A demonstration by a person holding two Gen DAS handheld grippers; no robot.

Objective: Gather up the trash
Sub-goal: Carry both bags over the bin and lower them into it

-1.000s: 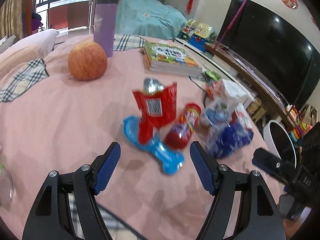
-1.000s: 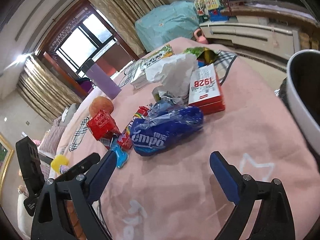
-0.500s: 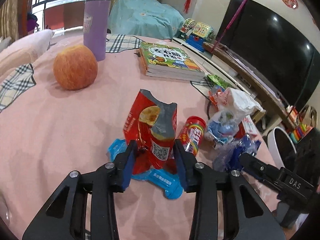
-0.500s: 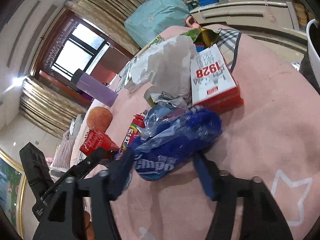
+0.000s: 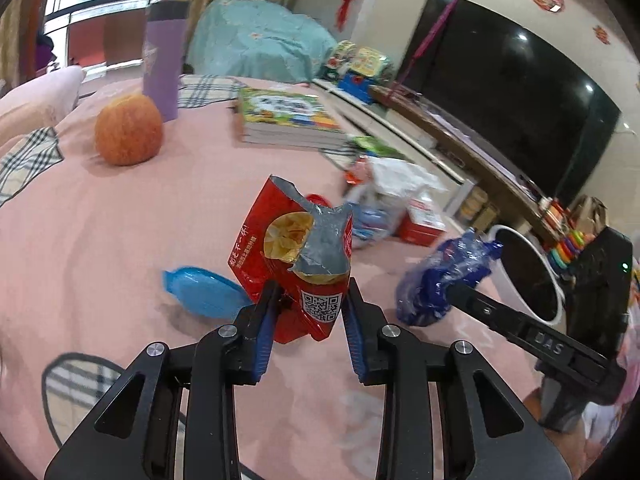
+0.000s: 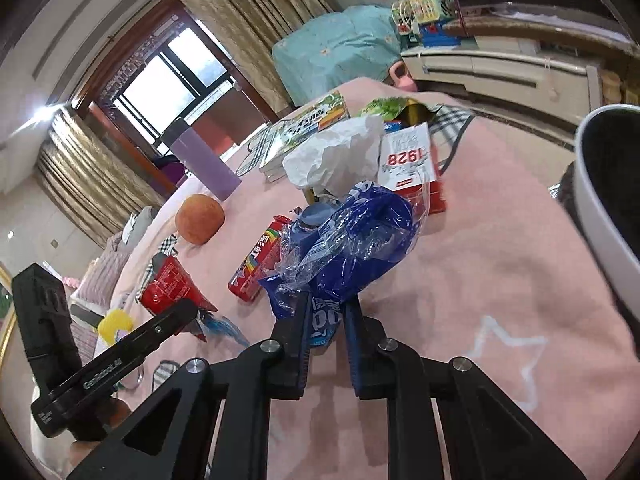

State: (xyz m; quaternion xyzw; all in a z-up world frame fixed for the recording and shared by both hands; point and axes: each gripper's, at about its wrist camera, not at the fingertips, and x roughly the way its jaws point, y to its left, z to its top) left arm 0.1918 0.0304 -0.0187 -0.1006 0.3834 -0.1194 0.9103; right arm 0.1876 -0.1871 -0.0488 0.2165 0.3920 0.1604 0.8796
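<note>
Between the left gripper (image 5: 310, 312) pads: red chip bag (image 5: 296, 264), clamped at its lower end, lifted clear.
Right gripper (image 6: 326, 330): jaws just closed tight on the blue plastic wrapper (image 6: 348, 248).
Bin: white bin (image 5: 528, 280), just ahead-right of both.
Step advice: carry each piece over the rim before releasing; crinkly film may slip.
Surface: pink tablecloth (image 5: 100, 240); apple (image 5: 129, 129), books (image 5: 288, 118), more litter ahead.
Room: television (image 5: 512, 108), curtained window.

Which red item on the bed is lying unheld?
The red candy tube, lying on its side on the blanket; the torn red chip bag is clamped in the left hand-held gripper.
</note>
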